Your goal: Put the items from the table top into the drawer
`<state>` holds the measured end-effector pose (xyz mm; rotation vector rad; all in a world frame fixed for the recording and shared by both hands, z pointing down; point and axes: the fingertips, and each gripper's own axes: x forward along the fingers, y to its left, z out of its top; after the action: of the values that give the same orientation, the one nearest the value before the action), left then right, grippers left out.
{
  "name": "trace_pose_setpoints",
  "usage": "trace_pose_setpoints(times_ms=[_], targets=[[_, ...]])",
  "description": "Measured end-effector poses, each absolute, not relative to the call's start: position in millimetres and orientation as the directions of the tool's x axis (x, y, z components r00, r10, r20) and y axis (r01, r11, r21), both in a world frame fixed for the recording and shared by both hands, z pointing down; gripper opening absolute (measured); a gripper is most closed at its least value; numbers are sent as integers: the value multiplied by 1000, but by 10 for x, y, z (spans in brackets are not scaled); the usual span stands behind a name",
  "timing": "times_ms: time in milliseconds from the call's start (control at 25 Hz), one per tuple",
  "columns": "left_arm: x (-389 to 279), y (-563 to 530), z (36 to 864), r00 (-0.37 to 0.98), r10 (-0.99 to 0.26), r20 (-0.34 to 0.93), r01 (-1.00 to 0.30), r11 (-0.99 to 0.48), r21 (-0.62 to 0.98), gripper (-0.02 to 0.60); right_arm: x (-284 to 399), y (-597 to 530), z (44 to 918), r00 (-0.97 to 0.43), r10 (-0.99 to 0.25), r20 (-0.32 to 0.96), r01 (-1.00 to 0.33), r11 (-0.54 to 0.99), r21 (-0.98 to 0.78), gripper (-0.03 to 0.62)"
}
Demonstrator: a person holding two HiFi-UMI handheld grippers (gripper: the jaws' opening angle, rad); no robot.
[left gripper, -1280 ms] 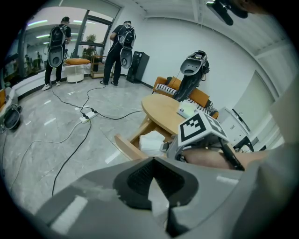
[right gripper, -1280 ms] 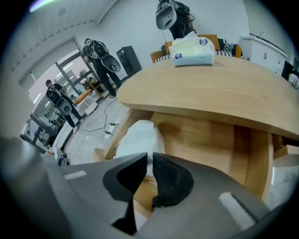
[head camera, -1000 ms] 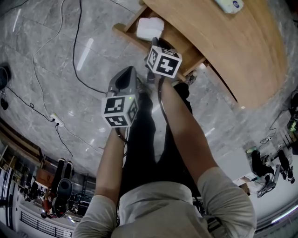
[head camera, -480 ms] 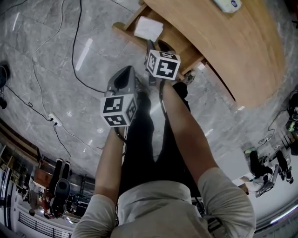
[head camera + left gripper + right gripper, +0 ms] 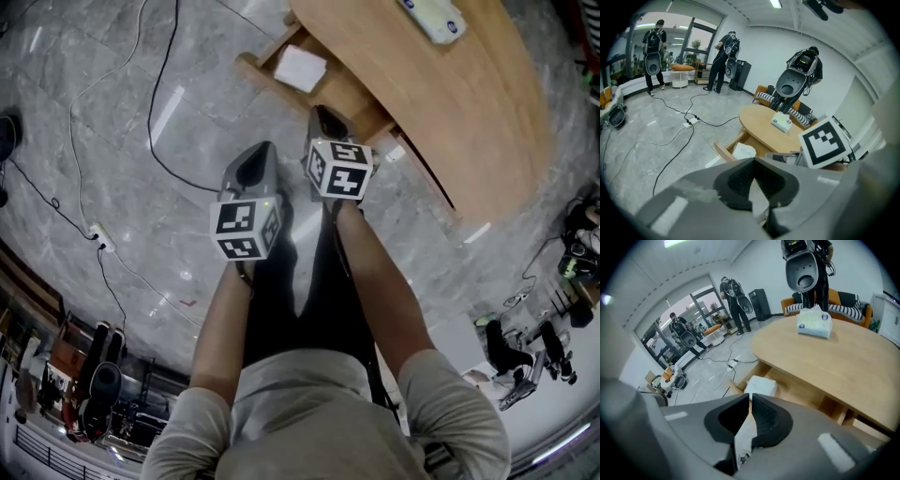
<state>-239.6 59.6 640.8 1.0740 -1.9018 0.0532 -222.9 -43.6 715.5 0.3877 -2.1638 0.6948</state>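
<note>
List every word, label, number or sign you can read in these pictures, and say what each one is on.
No text can be read in any view.
Tissue pack on the table: blue print, too blurred to read.
Marker cubes: black-and-white square patterns only, no letters or numbers.
White packet in the drawer: no print shows.

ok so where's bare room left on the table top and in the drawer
Table top: bare wood all round the tissue pack. Drawer: a bare stretch of wood beside the white packet; crowded only at the end where that packet lies.
</note>
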Motion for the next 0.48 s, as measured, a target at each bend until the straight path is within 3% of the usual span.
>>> trace_pose_setpoints(times_ms=[480], targets=[[-2502, 572, 4974, -326, -733, 597, -683, 619, 386, 20, -2415, -185, 5154, -808, -18, 589, -221, 936, -274, 8]])
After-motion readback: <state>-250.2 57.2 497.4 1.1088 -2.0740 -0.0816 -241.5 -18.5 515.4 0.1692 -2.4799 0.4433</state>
